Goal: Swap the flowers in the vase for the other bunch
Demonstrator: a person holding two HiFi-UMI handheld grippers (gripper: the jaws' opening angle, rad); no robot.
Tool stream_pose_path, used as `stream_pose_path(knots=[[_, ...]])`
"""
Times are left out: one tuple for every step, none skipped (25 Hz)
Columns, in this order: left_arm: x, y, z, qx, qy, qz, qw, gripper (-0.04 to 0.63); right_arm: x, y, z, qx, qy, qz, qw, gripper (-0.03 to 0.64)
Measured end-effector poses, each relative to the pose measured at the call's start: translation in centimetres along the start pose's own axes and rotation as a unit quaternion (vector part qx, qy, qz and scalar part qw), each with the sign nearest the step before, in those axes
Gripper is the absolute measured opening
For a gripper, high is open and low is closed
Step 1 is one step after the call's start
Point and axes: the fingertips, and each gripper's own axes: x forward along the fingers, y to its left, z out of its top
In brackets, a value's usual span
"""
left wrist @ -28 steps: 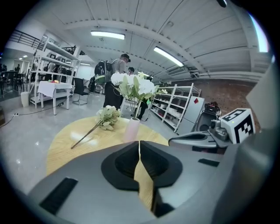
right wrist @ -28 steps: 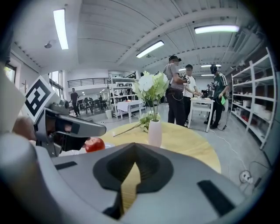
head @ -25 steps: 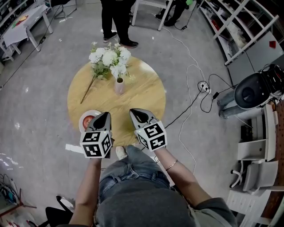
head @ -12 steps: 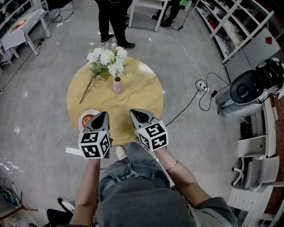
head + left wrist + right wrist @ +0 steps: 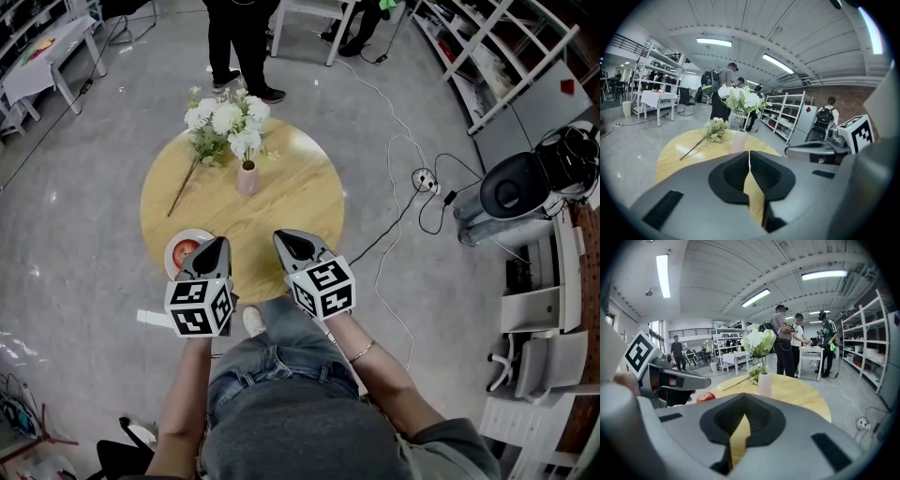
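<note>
A small pink vase stands upright near the far middle of the round wooden table, with white flowers in it. A second bunch lies flat on the table to the vase's left, its long stem pointing toward the near left. The vase and the lying bunch show ahead in the left gripper view, and the vase also in the right gripper view. My left gripper and right gripper hover side by side over the table's near edge, both shut and empty.
A white plate with a red apple sits at the table's near left, just beside my left gripper. A person stands beyond the table's far edge. Cables and a power strip lie on the floor to the right, with shelving behind.
</note>
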Motion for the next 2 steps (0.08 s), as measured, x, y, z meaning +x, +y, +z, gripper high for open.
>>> stream_pose_path(knots=[[0.01, -0.11, -0.05, -0.001, 0.000, -0.001, 1.0000, 0.023, -0.07, -0.04, -0.01, -0.001, 0.000, 0.000, 1.000, 0.009], [0.02, -0.23, -0.09, -0.001, 0.001, -0.002, 1.0000, 0.023, -0.15, -0.08, -0.03, -0.002, 0.000, -0.001, 1.000, 0.009]])
